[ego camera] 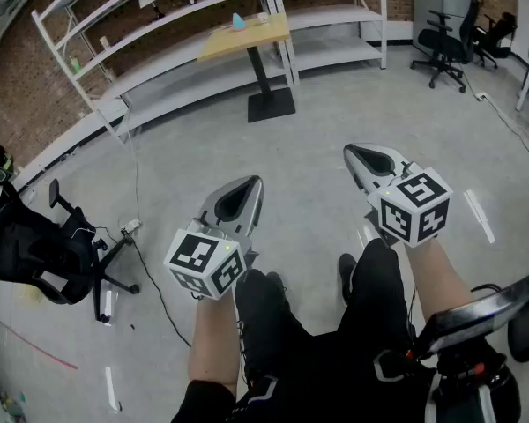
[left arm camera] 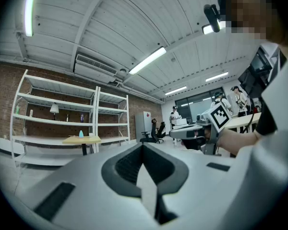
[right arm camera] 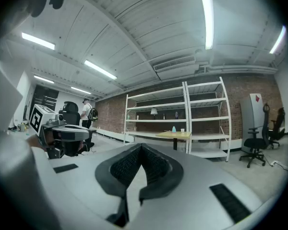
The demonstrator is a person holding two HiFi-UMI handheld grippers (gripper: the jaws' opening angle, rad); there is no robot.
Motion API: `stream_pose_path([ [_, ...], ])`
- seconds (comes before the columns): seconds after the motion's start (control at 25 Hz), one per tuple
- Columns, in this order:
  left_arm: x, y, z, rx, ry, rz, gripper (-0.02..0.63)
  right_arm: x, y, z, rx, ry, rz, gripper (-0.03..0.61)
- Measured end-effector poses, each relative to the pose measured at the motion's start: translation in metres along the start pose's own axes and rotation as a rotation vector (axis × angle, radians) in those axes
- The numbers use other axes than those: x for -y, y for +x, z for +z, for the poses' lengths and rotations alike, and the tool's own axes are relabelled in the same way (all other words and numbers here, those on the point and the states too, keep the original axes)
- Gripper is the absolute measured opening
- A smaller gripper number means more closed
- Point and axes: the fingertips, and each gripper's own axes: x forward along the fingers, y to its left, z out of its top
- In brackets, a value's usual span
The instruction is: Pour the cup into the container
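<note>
A: Concrete floor, brick wall, white shelving (ego camera: 335, 16); wooden table (ego camera: 225, 47) far ahead. Step in hand?

B: None begun. Approach comes first: small white cup (ego camera: 263, 16) and blue item (ego camera: 238, 21) on that table, well apart from both grippers. Container not confirmable.

A: Jaws?

B: Left gripper (ego camera: 247, 188) closed, empty. Right gripper (ego camera: 360, 155) closed, empty. Open before grasping.

The head camera looked steeply down from above onto the left gripper (ego camera: 249, 183) and right gripper (ego camera: 353, 152). Each gripper camera sat close behind its own fingers (left arm camera: 127, 164), facing level across the room. All three shared the yellow table (ego camera: 244, 38) and white shelving (ego camera: 335, 14) far beyond those fingers.
</note>
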Motion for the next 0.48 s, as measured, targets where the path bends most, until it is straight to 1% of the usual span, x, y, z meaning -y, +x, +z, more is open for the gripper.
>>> stream_pose_path([
  [0.48,-0.0103,0.0057,0.0031,0.009,-0.007,0.004,-0.002,0.0046,0.0033,0.0035,0.012,-0.001,0.002,0.002],
])
